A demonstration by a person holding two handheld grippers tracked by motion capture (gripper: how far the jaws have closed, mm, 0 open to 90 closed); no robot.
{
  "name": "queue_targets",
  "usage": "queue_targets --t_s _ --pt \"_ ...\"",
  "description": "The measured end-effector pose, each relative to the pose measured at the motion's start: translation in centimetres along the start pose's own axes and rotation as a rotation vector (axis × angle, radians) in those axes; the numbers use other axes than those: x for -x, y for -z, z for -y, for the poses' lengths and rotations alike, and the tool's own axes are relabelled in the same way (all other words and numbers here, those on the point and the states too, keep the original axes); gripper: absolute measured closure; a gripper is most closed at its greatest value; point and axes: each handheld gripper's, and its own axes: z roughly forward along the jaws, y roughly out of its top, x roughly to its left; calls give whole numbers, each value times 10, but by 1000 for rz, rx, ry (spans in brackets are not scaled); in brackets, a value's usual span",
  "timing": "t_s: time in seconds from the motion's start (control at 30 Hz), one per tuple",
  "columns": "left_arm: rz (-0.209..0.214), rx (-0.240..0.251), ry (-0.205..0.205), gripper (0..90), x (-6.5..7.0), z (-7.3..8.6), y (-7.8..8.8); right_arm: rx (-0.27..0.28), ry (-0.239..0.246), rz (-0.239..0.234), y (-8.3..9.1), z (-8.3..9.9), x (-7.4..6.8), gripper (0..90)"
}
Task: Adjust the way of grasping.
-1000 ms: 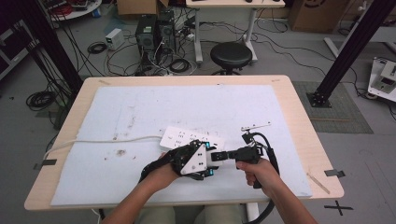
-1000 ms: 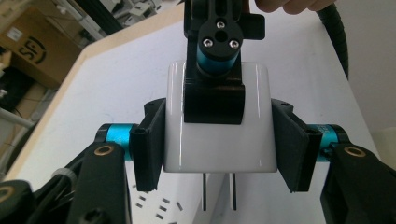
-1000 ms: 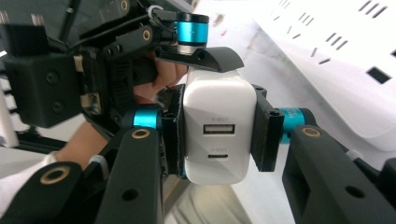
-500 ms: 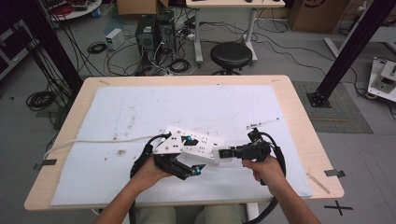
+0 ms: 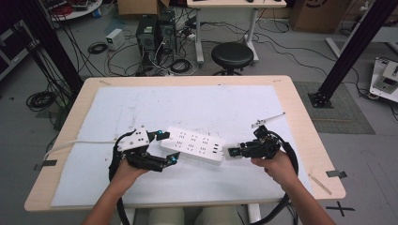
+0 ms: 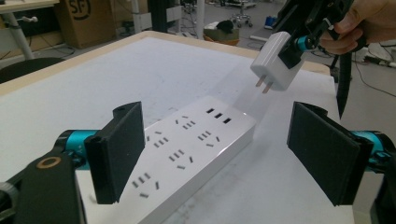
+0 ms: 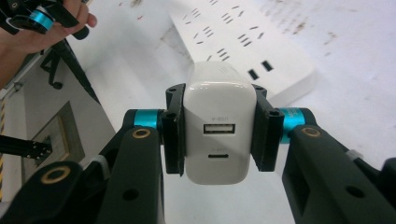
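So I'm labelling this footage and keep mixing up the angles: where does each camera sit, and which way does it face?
High view: above the person's side, looking forward and down on the table; both forearms, left gripper and right gripper show.
Left gripper view: rides the left gripper, looking along its open jaws over the power strip.
Right gripper view: rides the right gripper, shut on the USB charger; the other hand shows.
Shared: both gripper views show the power strip and charger.

The strip point(image 5: 193, 146) ahead of the left gripper point(image 5: 165, 149) is white with rows of dark slots. The charger point(image 7: 218, 125) between the right gripper's point(image 7: 218, 133) black, teal-ringed jaws is white. The mat point(image 5: 187, 105) beneath is white, dark-speckled.
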Motion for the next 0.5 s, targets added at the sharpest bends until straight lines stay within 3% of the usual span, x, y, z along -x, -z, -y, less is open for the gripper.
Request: queue_targets --t_s 0.23,0.5 --pt "-44 24 30 192 -10 6 19 -10 30 54 19 0 9 638" --pt "-91 15 23 192 -13 10 29 -27 87 126 37 1 10 637"
